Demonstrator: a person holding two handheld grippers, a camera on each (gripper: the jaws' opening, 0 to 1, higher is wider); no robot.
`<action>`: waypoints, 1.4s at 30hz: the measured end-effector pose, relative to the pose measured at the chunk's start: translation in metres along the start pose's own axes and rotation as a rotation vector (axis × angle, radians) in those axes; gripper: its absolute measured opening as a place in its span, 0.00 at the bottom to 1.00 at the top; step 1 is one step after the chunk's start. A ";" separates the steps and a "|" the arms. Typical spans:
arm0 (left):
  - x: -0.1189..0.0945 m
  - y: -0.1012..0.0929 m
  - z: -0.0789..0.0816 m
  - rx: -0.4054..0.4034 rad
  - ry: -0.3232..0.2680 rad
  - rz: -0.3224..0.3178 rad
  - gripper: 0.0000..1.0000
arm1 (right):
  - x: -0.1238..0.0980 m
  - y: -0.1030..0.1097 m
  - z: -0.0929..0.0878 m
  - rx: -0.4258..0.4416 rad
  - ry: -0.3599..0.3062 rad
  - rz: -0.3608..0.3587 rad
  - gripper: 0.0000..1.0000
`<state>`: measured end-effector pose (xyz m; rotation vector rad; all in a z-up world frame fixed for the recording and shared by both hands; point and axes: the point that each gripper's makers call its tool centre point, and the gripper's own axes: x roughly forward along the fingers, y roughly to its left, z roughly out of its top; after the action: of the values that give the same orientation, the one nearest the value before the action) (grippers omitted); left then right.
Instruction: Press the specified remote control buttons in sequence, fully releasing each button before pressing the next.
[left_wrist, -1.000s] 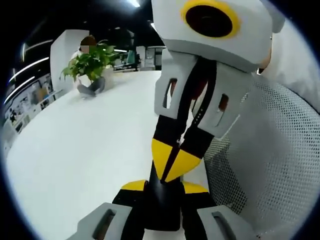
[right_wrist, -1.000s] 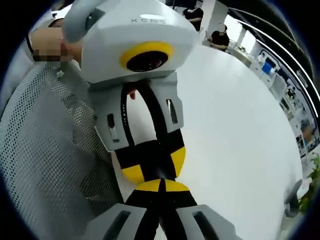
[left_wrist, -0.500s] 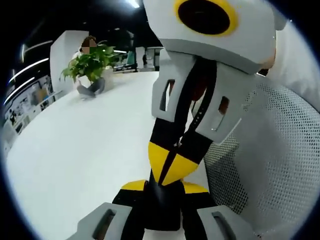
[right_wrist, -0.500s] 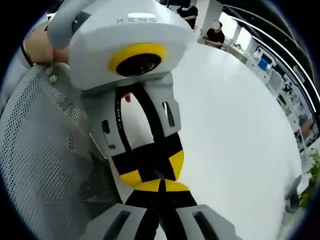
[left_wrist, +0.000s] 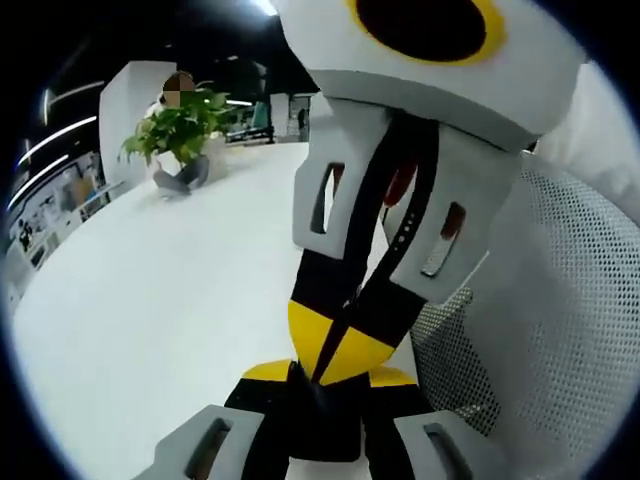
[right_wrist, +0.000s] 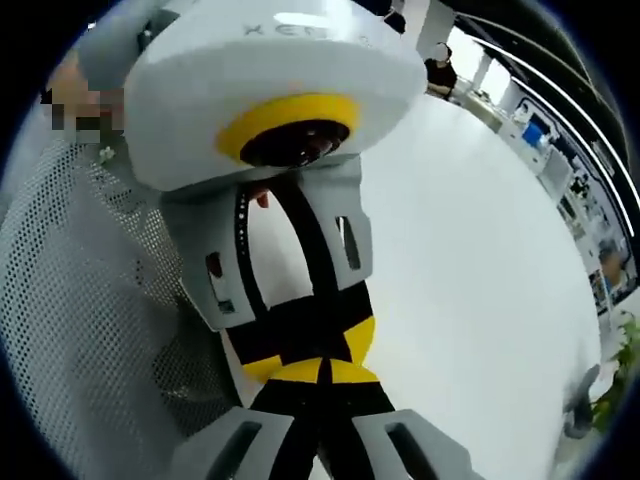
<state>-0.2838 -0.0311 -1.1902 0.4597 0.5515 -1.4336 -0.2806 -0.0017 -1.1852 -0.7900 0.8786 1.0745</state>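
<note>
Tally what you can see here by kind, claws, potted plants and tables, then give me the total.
claws: 2, the left claw and the right claw
potted plant: 1
table: 1
total: 4

Open-plan office or lab-like workroom. A wide white desk (left_wrist: 150, 300) runs across the middle of both views. In the left gripper view, upper left: a potted green plant (left_wrist: 180, 125) on the desk's far edge, a white pillar (left_wrist: 125, 100) behind it, ceiling light strips (left_wrist: 60, 130) over a dark ceiling, and wall displays at the far left. In the right gripper view, upper right: a seated person (right_wrist: 440, 72) at the desk's far side, and a row of workstations with screens (right_wrist: 535, 130) along the right edge. Grey mesh chair back (right_wrist: 70, 330) at left.
</note>
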 end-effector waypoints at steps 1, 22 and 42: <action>0.000 0.000 0.000 -0.002 0.000 0.000 0.24 | -0.001 0.001 -0.001 0.024 -0.011 0.008 0.00; 0.003 -0.001 0.000 0.040 0.212 -0.012 0.24 | -0.026 0.000 -0.039 -0.011 -0.182 0.090 0.00; 0.004 0.001 -0.002 0.023 0.316 0.002 0.24 | -0.008 0.002 -0.014 -0.194 -0.171 0.161 0.00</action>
<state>-0.2828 -0.0326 -1.1941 0.7111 0.7872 -1.3743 -0.2876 -0.0161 -1.1839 -0.7837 0.7091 1.3639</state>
